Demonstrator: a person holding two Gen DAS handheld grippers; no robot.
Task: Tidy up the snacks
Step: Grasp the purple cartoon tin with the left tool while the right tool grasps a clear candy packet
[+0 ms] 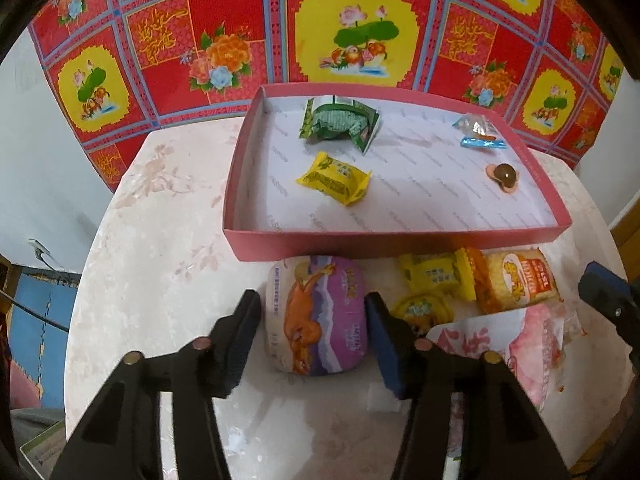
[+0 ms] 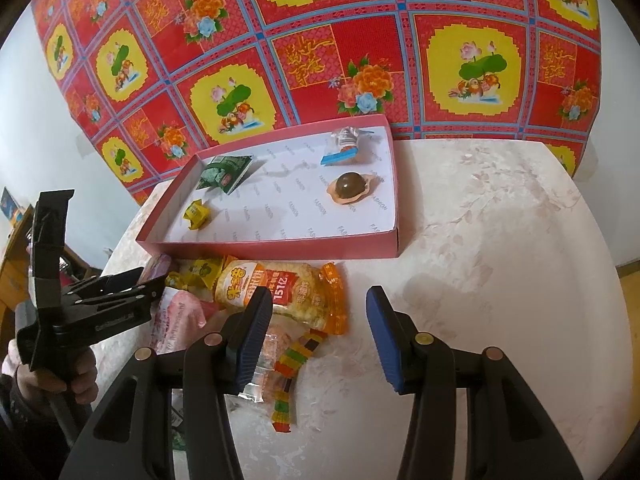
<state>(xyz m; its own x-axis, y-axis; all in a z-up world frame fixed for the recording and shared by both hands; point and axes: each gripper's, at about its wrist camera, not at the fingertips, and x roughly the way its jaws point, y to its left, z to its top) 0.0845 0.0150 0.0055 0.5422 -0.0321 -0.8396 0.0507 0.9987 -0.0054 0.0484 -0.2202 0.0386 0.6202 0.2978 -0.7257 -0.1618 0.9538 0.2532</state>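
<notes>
Both wrist views look down, close, sharing the pink box [image 1: 256, 246].

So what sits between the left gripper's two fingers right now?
In the left wrist view, the purple snack pack lies on the table between the left gripper fingers, apparently ungripped.

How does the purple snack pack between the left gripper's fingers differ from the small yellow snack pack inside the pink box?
The purple snack pack lies on the table in front of the pink box; the yellow snack pack already lies inside it. The purple pack is larger and puffy, with an orange cartoon animal; the yellow pack is smaller, with crimped ends. The purple pack sits between the left gripper's fingers; nothing is near the yellow pack. Both are sealed wrapped snacks.
</notes>
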